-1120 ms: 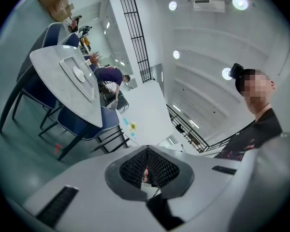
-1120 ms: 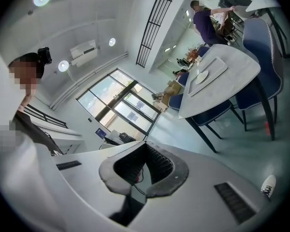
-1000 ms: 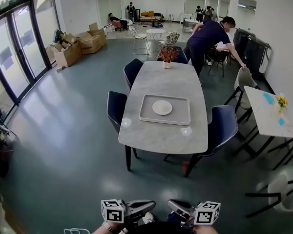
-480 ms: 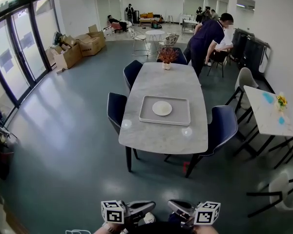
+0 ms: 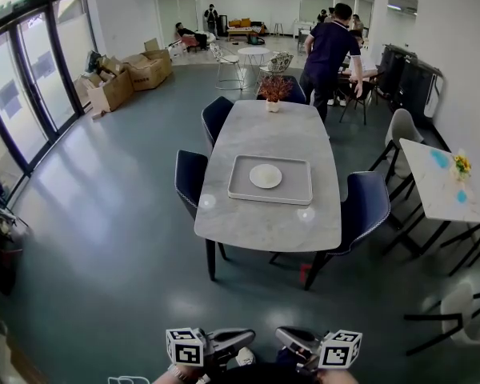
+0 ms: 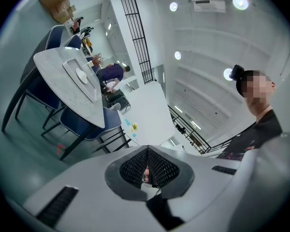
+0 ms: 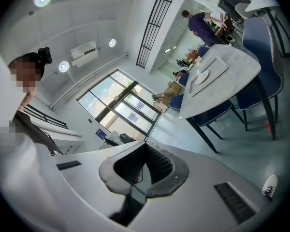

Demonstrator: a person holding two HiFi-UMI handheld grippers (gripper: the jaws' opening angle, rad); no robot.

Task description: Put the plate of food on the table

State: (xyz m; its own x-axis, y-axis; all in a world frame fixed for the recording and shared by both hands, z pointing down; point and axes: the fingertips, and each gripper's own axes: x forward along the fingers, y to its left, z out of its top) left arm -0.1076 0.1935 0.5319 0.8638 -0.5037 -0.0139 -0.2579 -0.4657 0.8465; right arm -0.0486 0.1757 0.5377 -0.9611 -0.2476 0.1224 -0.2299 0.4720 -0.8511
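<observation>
A white plate [image 5: 266,176] lies in a grey tray [image 5: 242,192] on the long grey table [image 5: 268,230], well ahead of me across open floor. Whether food is on the plate I cannot tell from here. My left gripper [image 5: 250,337] and right gripper [image 5: 280,336] sit low at the head view's bottom edge, side by side, far from the table. Both are shut with nothing between the jaws. In the left gripper view the left gripper [image 6: 147,150] is tilted upward, and the plate [image 6: 81,76] is small at upper left. In the right gripper view the right gripper [image 7: 145,145] is closed, with the plate [image 7: 202,76] far off.
Dark blue chairs [image 5: 365,208] flank the table, and a potted plant [image 5: 274,91] stands at its far end. A person [image 5: 330,54] stands beyond it. A second white table [image 5: 436,182] is at the right. Cardboard boxes [image 5: 128,77] and glass doors [image 5: 24,86] line the left.
The person behind the table has straightened from bending rightward and now stands upright nearer the table's far end. Both grippers have stayed where they were.
</observation>
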